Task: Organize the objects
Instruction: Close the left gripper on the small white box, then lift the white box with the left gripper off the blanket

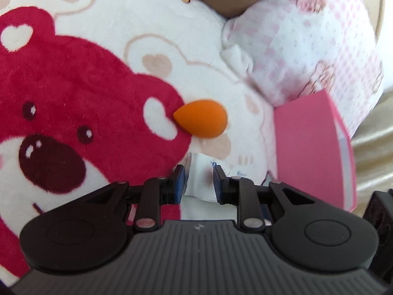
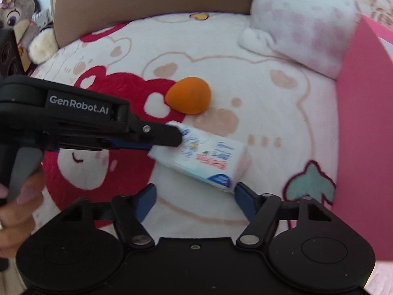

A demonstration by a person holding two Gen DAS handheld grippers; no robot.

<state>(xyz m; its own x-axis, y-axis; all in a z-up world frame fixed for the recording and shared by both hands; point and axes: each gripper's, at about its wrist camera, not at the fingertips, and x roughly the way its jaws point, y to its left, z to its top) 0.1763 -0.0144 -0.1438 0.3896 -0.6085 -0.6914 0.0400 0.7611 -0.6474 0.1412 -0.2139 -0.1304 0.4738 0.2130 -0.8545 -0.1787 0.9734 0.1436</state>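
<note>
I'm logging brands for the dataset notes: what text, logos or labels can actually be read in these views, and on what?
"GenRobot.AI": white lettering on the side of the left gripper, seen in the right wrist view.
Tissue pack: red and blue print plus a blue oval logo, too blurred to read.
Small light mark on the left gripper's body, left wrist view: not legible.
Nothing else carries text.

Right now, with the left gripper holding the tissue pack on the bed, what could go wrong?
1. The left gripper pinches only one end of the tissue pack, so the soft pack may sag or slip out.
2. The right gripper sits open close to the pack's other end; closing here might knock it loose.
3. The orange sponge lies just beyond the pack on the plush blanket and could be nudged away.
</note>
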